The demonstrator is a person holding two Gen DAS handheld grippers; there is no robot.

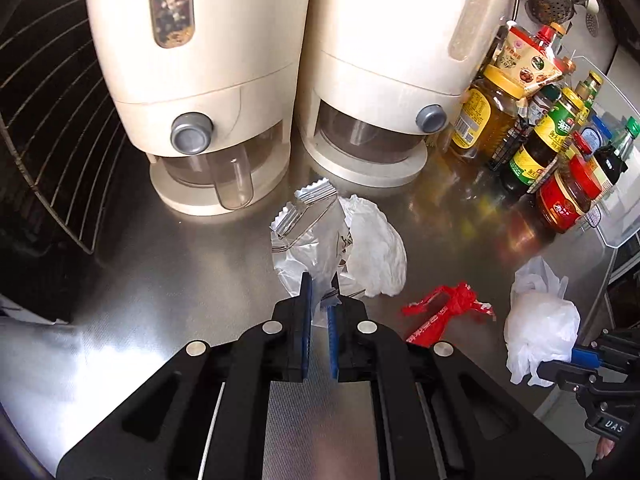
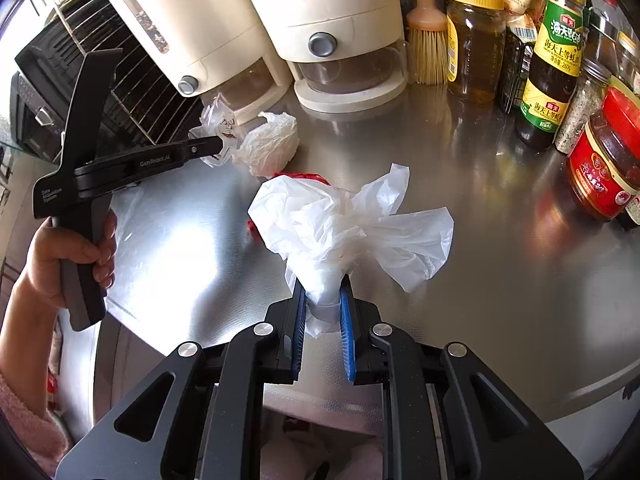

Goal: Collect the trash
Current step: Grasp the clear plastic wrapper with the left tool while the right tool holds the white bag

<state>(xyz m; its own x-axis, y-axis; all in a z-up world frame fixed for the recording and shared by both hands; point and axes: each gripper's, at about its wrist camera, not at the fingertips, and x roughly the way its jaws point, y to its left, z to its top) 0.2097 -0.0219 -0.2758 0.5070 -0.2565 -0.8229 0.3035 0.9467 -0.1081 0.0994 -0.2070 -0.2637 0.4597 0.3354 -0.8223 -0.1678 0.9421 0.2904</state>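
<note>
My left gripper (image 1: pixel 322 282) is shut on a clear plastic wrapper (image 1: pixel 304 236) with a silver crimped edge, on the steel counter; it also shows in the right wrist view (image 2: pixel 218 124). A crumpled white tissue (image 1: pixel 376 248) lies right beside the wrapper. A red wrapper (image 1: pixel 444 306) lies to the right of it. My right gripper (image 2: pixel 322 280) is shut on a white plastic bag (image 2: pixel 340 224), which also shows at the counter's right edge in the left wrist view (image 1: pixel 540 320). The red wrapper (image 2: pixel 304 177) is mostly hidden behind the bag.
Two cream grain dispensers (image 1: pixel 208 80) stand at the back of the steel counter (image 1: pixel 160 280). A wire rack (image 1: pixel 52 120) is on the left. Sauce bottles and jars (image 1: pixel 540 148) crowd the right, with a brush (image 2: pixel 428 40) beside them.
</note>
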